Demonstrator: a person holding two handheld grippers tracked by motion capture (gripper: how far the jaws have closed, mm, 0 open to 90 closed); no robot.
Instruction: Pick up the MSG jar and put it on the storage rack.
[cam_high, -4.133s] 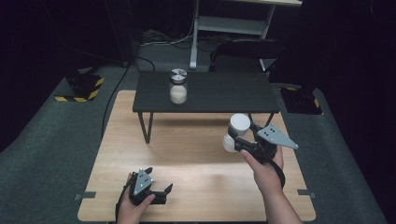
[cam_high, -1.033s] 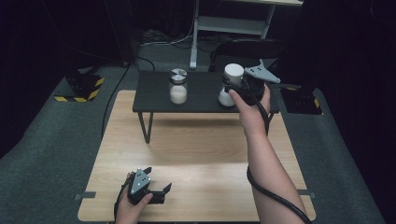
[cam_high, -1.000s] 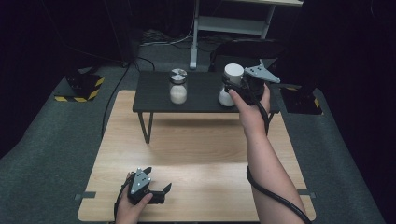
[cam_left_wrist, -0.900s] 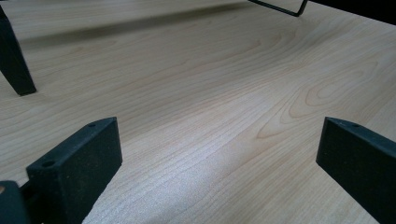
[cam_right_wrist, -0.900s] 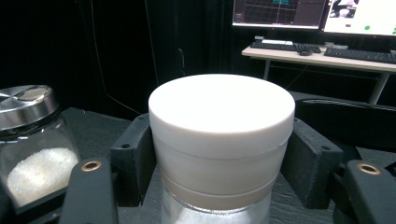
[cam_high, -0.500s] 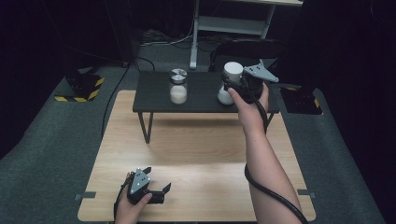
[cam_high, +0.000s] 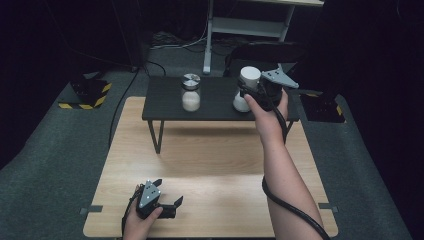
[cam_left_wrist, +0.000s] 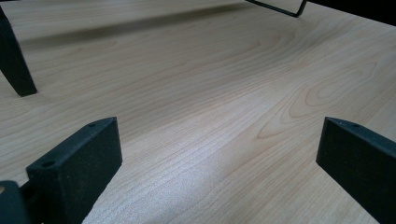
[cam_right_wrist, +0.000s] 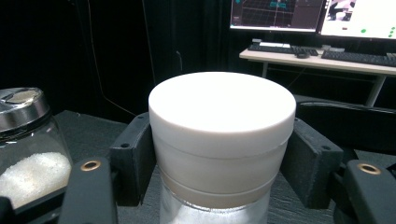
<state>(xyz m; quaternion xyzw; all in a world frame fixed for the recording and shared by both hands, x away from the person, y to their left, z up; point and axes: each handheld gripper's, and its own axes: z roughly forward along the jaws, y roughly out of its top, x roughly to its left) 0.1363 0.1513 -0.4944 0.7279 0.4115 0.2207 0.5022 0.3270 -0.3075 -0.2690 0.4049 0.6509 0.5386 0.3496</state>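
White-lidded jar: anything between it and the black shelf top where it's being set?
Nothing visible. The right claw grips the white-lidded glass jar by its lid, over the black shelf top. The metal-lidded glass jar of white grains stands apart, to its left.

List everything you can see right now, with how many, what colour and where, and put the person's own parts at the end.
white-lidded jar: one, white lid over clear glass, on the right part of the black low table, gripped at the lid
metal-lidded jar: one, clear glass with silver lid and white grains, standing left of the other jar on the same table
black low table: one, black, at the far end of the wooden table
wooden table: one, light wood
monitors: two, lit, on a desk behind
keyboards: two, dark, on that desk
right gripper: one, black, shut on the white lid
left gripper: one, black, jaws open, resting on the wooden table near its front edge
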